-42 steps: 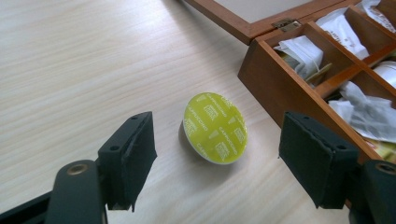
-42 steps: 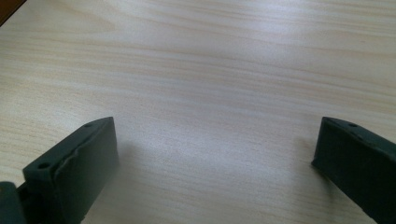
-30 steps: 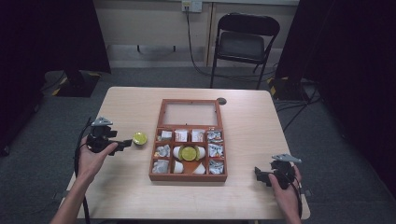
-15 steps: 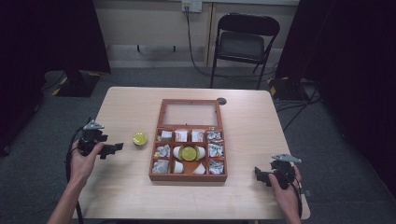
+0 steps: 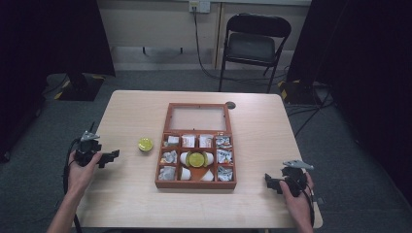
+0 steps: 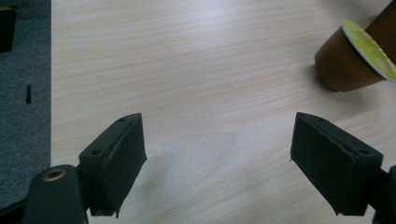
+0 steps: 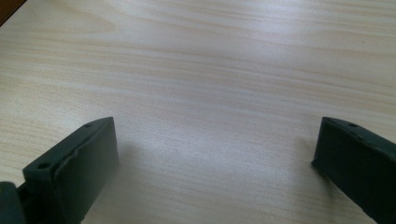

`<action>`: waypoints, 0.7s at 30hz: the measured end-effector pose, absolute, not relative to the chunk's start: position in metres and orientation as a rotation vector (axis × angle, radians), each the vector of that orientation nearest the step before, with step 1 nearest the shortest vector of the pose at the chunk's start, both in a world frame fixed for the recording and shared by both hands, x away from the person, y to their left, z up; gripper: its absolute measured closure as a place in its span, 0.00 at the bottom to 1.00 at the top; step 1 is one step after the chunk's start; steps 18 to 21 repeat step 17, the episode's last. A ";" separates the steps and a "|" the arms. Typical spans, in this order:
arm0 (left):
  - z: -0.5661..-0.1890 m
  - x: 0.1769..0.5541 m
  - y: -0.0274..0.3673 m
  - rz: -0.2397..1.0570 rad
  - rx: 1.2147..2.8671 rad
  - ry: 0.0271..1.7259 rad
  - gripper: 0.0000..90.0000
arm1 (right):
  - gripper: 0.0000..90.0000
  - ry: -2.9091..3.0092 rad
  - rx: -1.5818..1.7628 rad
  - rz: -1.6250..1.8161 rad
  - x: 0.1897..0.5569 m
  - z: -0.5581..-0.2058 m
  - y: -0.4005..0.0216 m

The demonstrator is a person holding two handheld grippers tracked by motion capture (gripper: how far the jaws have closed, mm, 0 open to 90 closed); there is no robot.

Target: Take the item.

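The left tongs (image 5: 111,156) are gaping wide with nothing between the jaws, hanging over the counter (image 5: 131,194) near its left edge. The brown yellow-lidded capsule (image 5: 145,144) is sitting just beyond them, beside the wooden box (image 5: 196,184). The right tongs (image 5: 269,180) are likewise standing apart and empty, near the counter's right front corner.
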State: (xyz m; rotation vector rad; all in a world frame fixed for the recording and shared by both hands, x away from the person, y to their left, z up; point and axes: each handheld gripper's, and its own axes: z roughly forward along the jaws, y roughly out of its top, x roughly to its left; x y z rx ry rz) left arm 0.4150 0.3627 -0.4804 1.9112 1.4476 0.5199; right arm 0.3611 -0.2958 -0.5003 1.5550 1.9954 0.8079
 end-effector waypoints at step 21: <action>-0.506 0.415 0.359 0.609 1.923 1.449 0.11 | 0.00 1.996 1.554 0.807 0.361 -0.500 -0.296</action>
